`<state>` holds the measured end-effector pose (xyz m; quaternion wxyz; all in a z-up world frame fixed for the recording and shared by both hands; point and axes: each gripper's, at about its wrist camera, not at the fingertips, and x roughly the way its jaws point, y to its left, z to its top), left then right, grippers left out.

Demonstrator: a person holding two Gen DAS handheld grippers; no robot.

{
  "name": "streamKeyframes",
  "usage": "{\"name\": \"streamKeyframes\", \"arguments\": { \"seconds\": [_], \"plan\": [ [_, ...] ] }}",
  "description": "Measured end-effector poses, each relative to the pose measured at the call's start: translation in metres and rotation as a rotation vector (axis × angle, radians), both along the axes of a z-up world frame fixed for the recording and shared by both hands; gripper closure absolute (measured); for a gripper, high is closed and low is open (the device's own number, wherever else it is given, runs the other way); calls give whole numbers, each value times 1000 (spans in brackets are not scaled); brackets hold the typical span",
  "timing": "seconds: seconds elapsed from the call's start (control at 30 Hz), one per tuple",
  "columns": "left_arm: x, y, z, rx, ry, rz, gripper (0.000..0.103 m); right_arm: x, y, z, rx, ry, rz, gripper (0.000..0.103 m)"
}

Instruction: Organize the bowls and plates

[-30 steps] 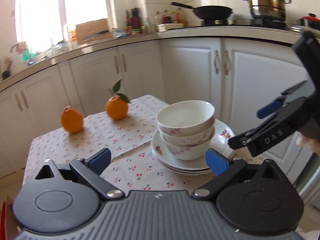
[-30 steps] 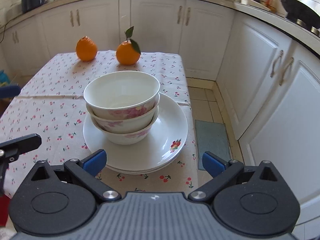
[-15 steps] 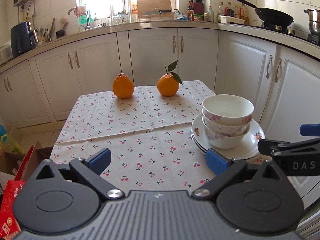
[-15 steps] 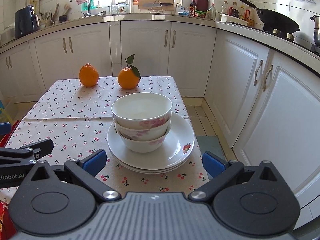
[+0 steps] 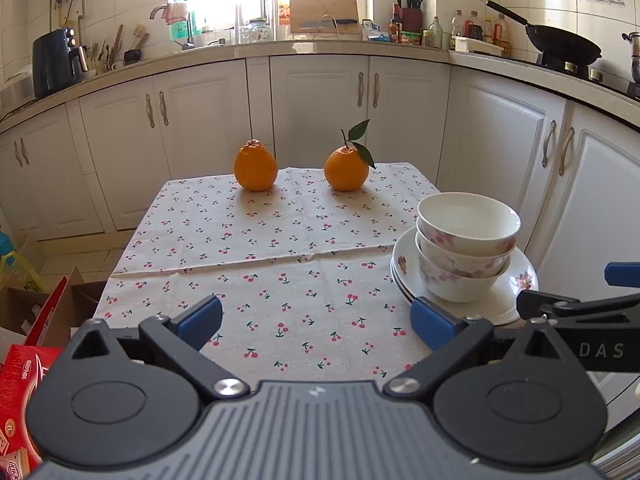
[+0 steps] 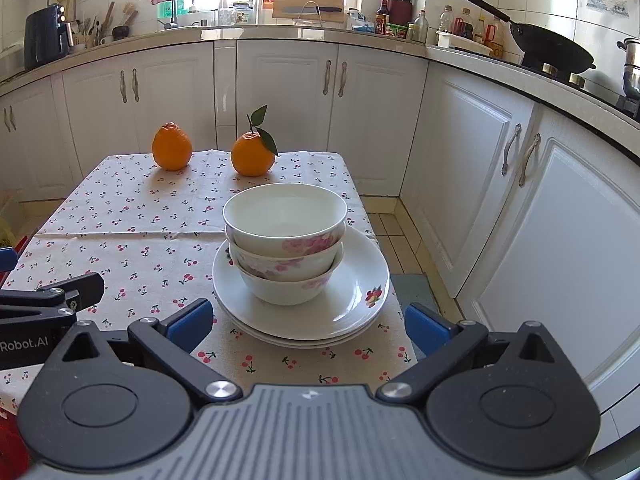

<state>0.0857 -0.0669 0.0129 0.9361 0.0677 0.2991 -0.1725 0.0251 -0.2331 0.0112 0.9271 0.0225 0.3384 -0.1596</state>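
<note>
Three nested white bowls with pink flowers [image 6: 285,240] [image 5: 466,244] stand on a stack of white plates [image 6: 360,292] [image 5: 516,284] near the right edge of the cherry-print table. My right gripper [image 6: 308,326] is open, held back from the near rim of the plates, with nothing between its blue pads. My left gripper [image 5: 316,318] is open over the bare cloth, to the left of the stack. In the left wrist view the right gripper's fingers [image 5: 576,304] reach in from the right.
Two oranges [image 5: 256,166] [image 5: 346,164] sit at the table's far end. White cabinets [image 6: 520,184] and a counter wrap the back and right. A wok [image 6: 552,50] sits on the stove. Boxes [image 5: 24,364] lie on the floor at left.
Both grippers have pulled back from the stack and swung to face the far cabinets and window. The bowls and plates have stayed put.
</note>
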Motion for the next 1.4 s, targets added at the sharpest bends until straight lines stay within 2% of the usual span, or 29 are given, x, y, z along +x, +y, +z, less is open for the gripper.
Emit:
{"name": "streamKeyframes", "arguments": {
  "seconds": [1.4],
  "plan": [
    [0, 0, 2, 13, 1, 18, 3, 0, 0, 1, 10, -15, 7, 0]
  ]
}}
